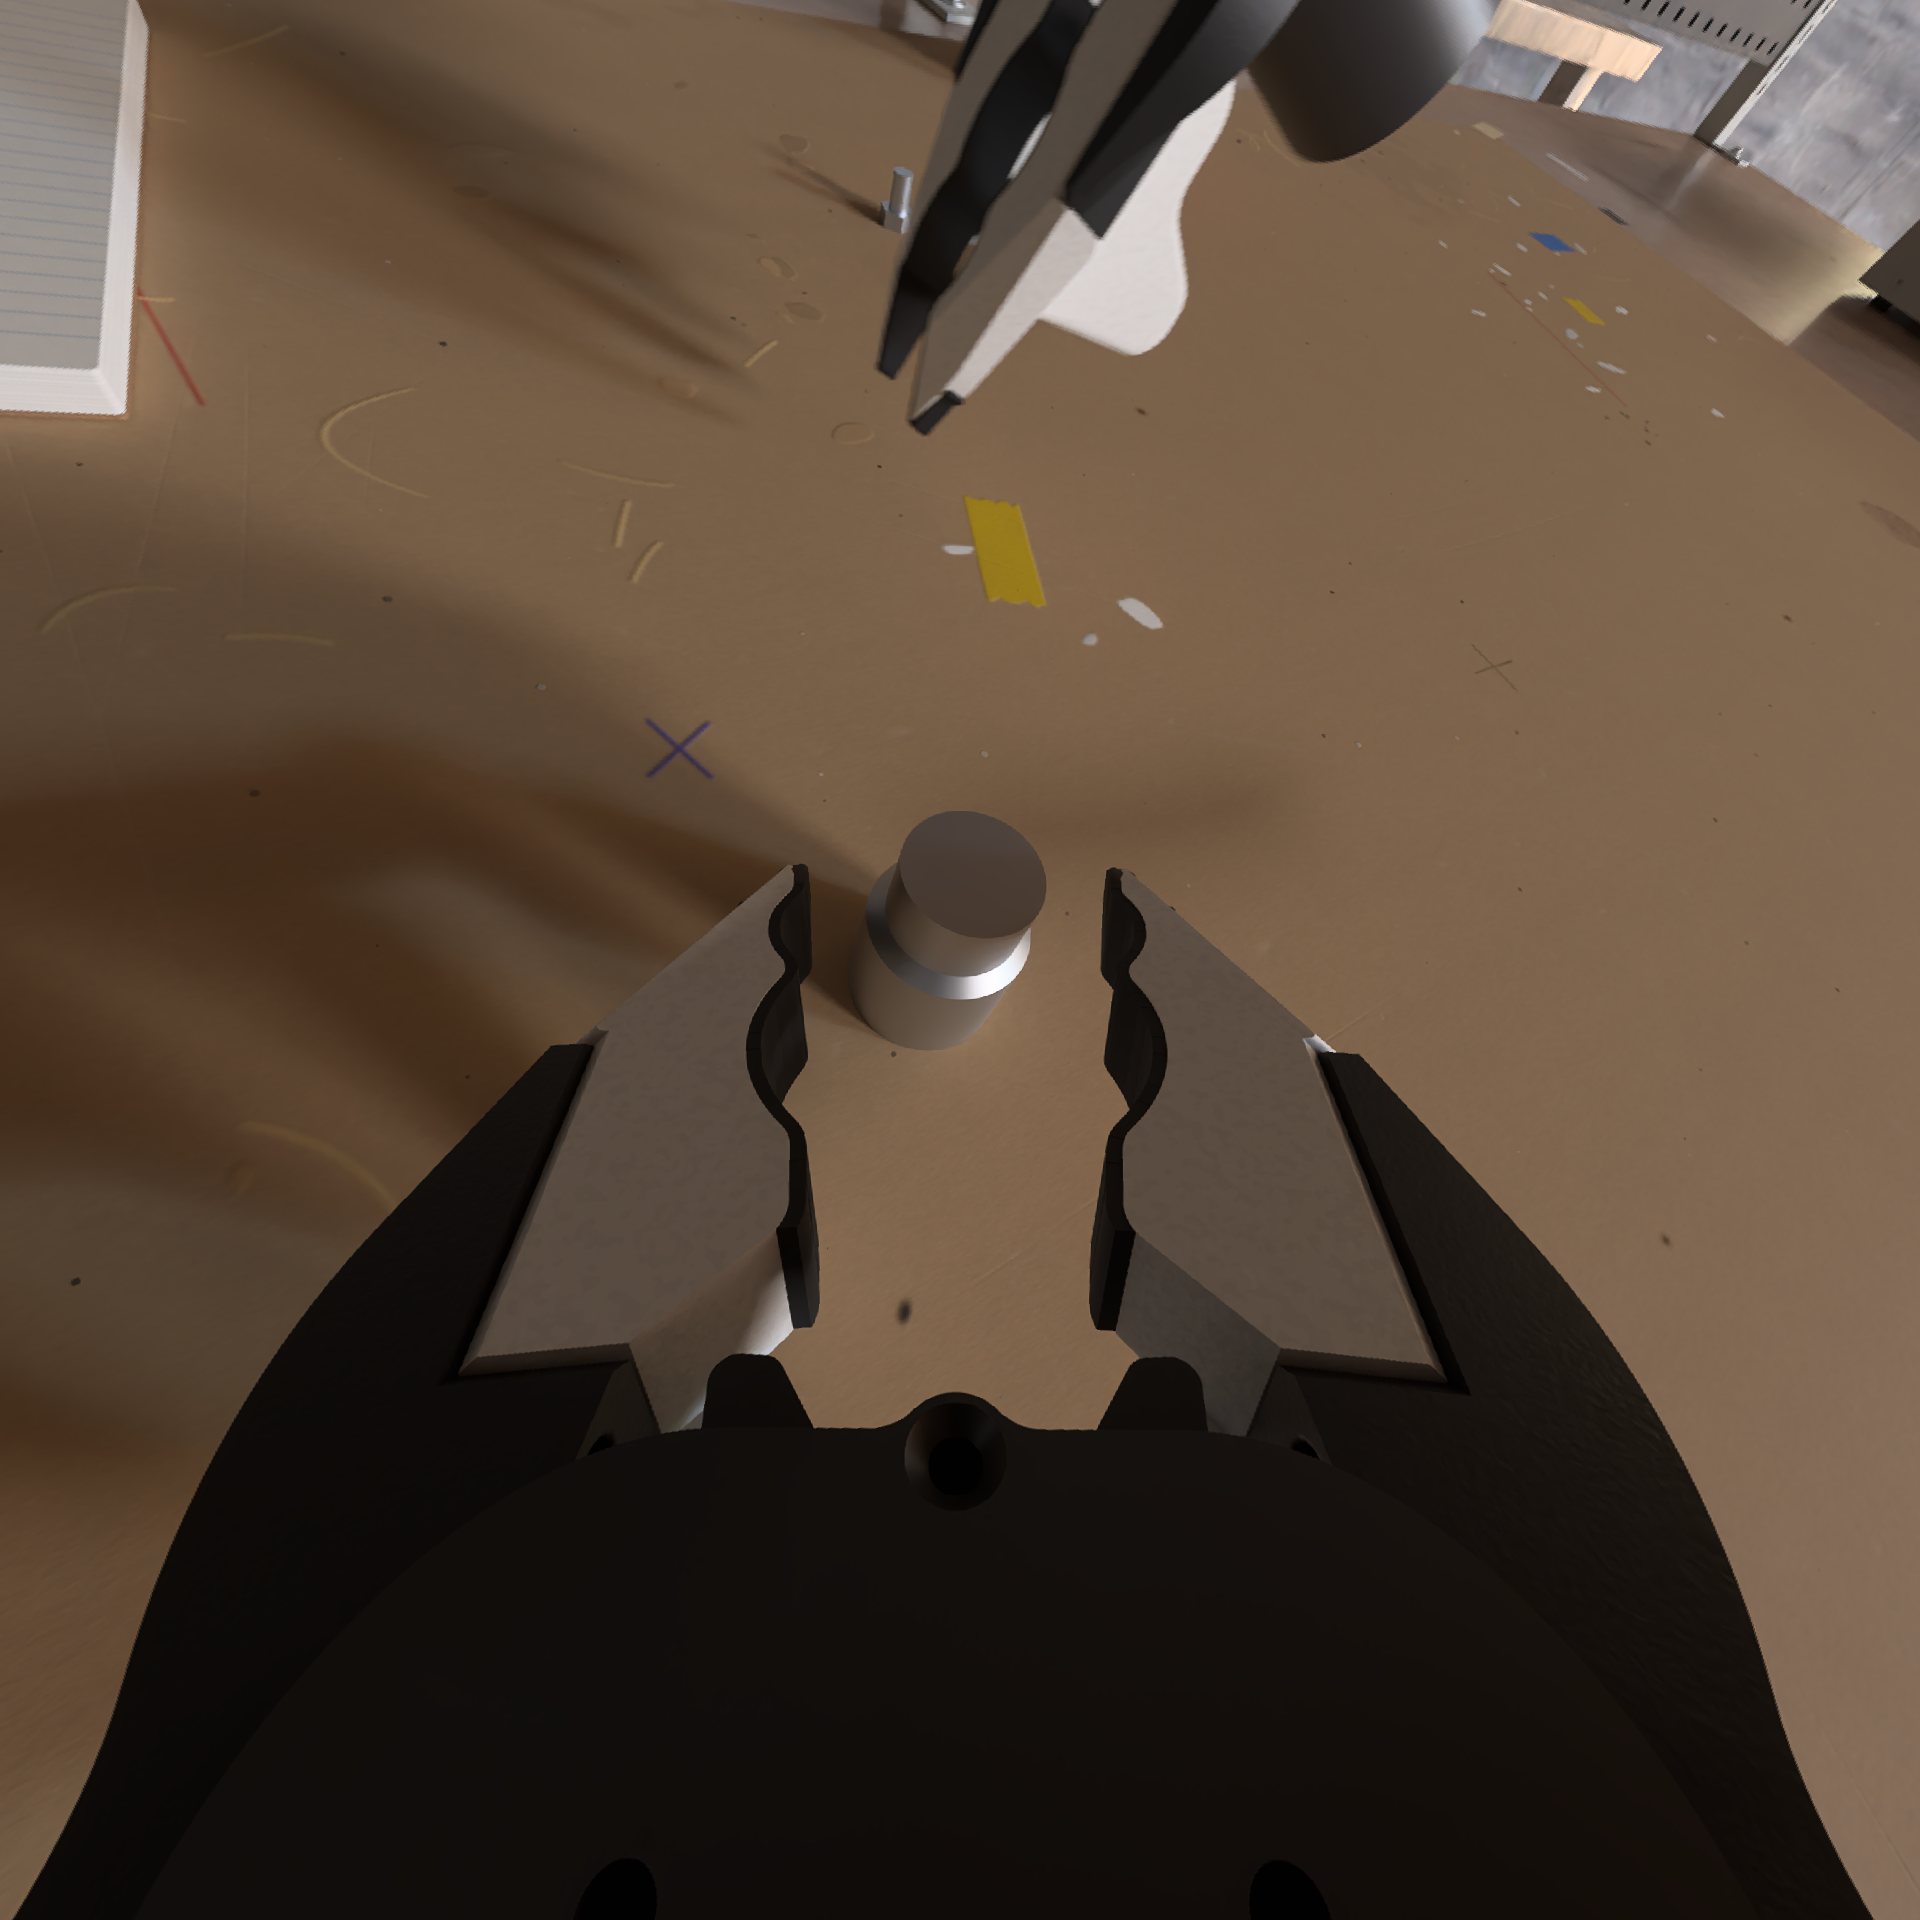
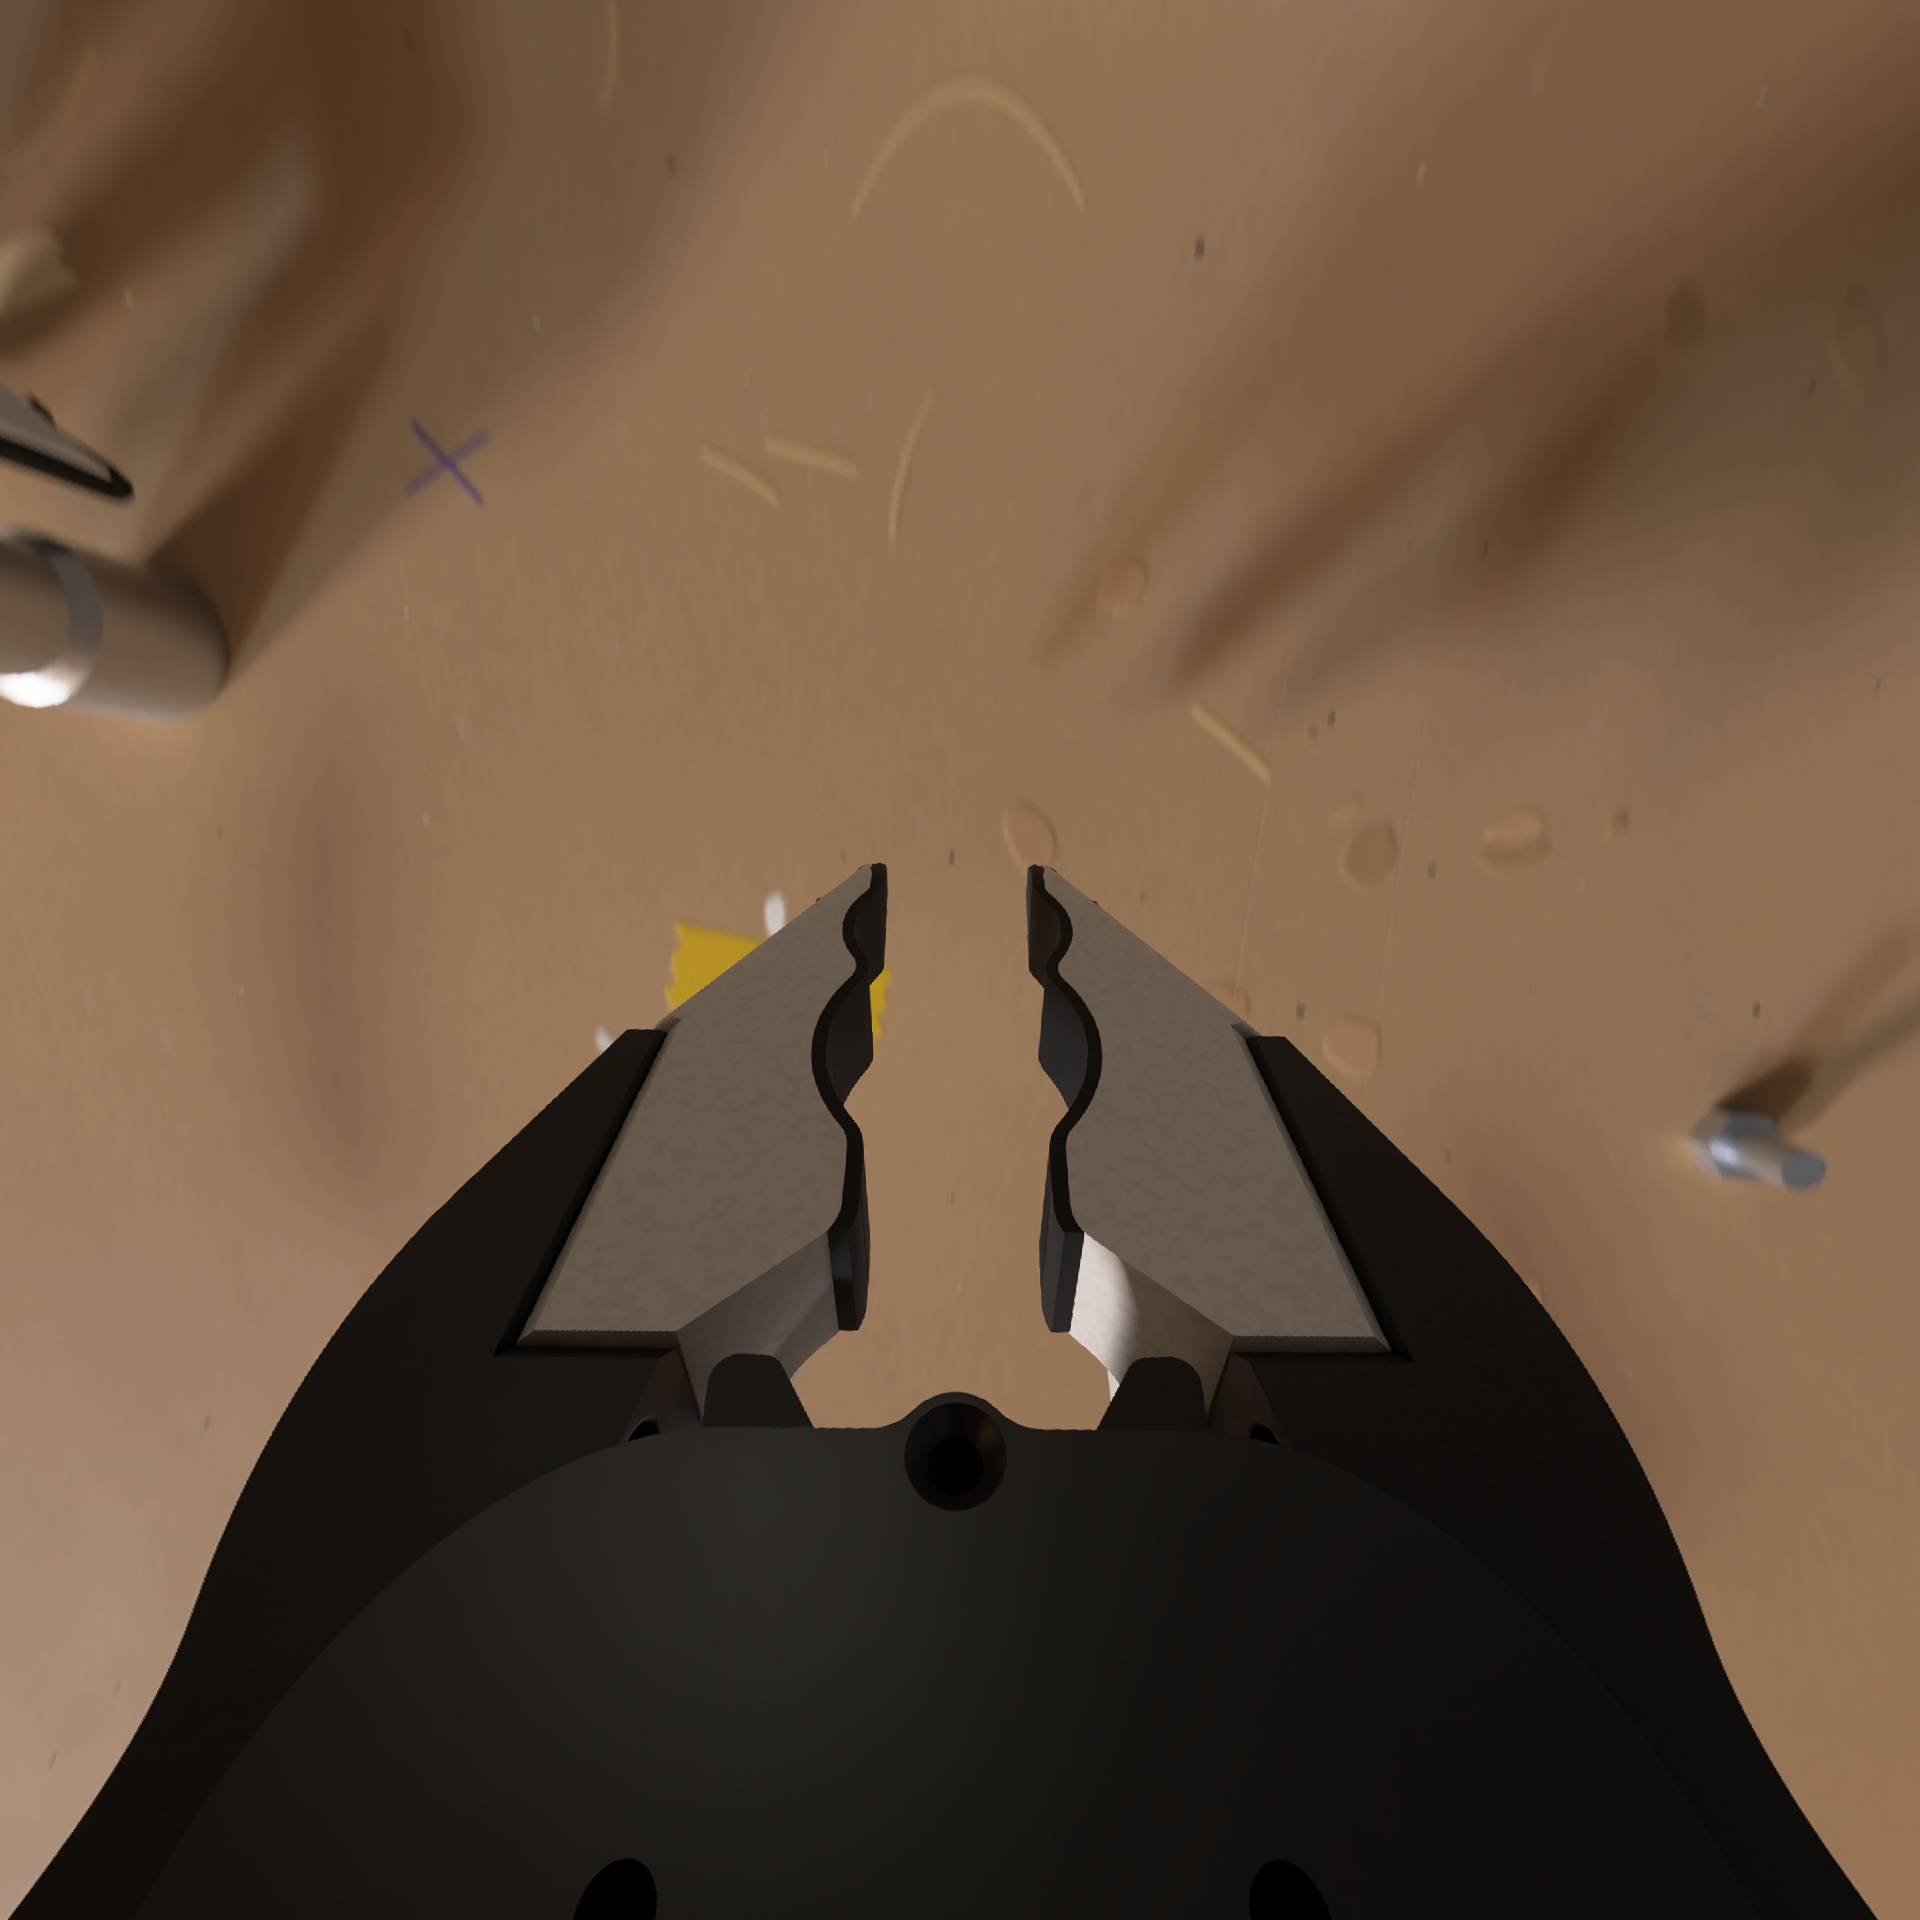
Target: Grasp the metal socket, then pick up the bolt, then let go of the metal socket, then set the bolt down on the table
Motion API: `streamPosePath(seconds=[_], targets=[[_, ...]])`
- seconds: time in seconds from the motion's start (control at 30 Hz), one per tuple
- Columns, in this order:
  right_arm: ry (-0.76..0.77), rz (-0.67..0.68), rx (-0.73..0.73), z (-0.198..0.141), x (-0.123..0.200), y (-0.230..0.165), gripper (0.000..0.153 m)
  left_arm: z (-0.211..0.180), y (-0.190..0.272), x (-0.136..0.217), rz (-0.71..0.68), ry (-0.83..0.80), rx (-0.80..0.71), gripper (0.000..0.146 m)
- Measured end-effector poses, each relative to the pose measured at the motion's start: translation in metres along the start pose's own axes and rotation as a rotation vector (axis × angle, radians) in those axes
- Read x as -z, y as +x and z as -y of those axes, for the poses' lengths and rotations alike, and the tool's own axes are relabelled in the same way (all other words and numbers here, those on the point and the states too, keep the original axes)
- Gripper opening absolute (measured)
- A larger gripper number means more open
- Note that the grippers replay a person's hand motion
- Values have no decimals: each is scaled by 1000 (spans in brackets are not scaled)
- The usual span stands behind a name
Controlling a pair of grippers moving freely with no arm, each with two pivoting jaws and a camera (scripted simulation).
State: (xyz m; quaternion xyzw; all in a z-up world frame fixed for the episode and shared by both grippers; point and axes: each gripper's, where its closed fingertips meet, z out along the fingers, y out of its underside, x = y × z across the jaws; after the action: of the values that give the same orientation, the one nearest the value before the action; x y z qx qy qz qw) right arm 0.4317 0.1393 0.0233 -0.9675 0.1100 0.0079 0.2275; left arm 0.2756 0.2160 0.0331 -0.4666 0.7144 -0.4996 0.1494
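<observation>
Fingers (image 1: pixel 790 935) of the left gripper (image 1: pixel 954 883) stand wide apart with the metal socket (image 1: pixel 951 935) upright between their tips, nearer the left finger; no pad appears to touch it, so nothing is gripped yet. That straddle looks deliberate: the stepped cylinder sits on its broad base on the table (image 1: pixel 1455 935), and tongs brought in low from the near side can close on its round wall without tipping it. The right gripper (image 2: pixel 956 871) hangs over bare table with its jaws set at a narrow gap, holding nothing and touching nothing. It seems to wait there, since by the task's order the bolt comes only after the socket is held. The bolt (image 2: pixel 1756 1155) shows to the right of it and well apart in the right wrist view; in the left wrist view it stands far off on its head, shank up, just left of the right gripper's fingers. A strip of yellow tape (image 1: pixel 1004 551) lies between the two grippers, a purple cross (image 1: pixel 677 748) left of the socket, and a white lined block (image 1: pixel 62 208) at the far left.
</observation>
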Motion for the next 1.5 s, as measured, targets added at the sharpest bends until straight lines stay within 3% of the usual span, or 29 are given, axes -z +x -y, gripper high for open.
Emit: streamPosePath(seconds=[0.27, 0.37, 0.5, 0.67, 0.8, 0.93, 1.07, 1.33, 1.5], targets=[[-166, -72, -53, -82, 32, 6, 30, -1, 1, -1, -6, -6, 1, 52], [-165, -93, -48, -96, 40, 5, 12, -2, 1, -1, -4, -12, 0, 51], [-140, -164, -62, -110, 59, 14, 12, -2, 0, -1, 2, -13, -3, 49], [55, -365, -180, -93, 86, 71, 18, -3, 1, -2, 3, -21, -8, 46], [73, -454, -273, -76, 74, 122, 25, -4, 1, -3, 7, -31, -14, 43], [41, -393, -302, -63, 47, 147, 36, -3, 1, -2, 6, -19, -17, 41], [1, -441, -307, -61, 45, 167, 40, -2, 2, -1, 0, -2, -21, 35], [-13, -286, -318, -63, 34, 164, 35, -2, 3, -1, -8, -3, -22, 35], [0, -270, -319, -64, 31, 162, 42, -2, 3, -1, -4, -4, -24, 35]])
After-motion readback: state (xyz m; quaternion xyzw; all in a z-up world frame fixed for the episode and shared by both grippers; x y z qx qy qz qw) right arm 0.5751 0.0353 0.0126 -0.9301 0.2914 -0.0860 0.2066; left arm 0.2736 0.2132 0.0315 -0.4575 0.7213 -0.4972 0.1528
